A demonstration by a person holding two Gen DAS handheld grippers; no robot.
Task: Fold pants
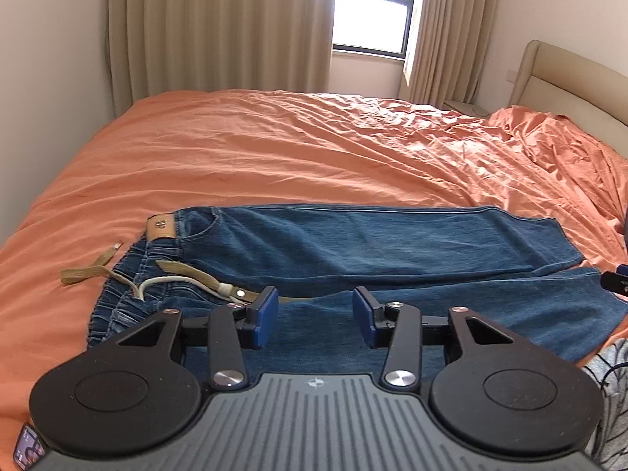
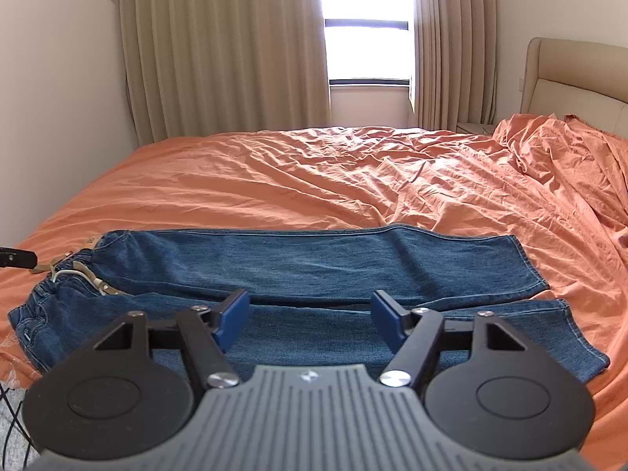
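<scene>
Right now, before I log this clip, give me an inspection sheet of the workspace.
Surface: bed with wrinkled orange cover, bunched toward the headboard.
Job's things: blue jeans laid flat, both legs side by side, waistband to the left; tan drawstring trails onto the cover.
Clutter: nothing seen on the bed beyond the jeans.
Grippers: left gripper and right gripper both open, empty, over the near leg.
Cables: dark cords at the lower edge.
Surroundings: beige curtains, bright window.

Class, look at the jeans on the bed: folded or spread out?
Spread out. The jeans lie flat on the orange bedspread, both legs side by side at full length.
</scene>
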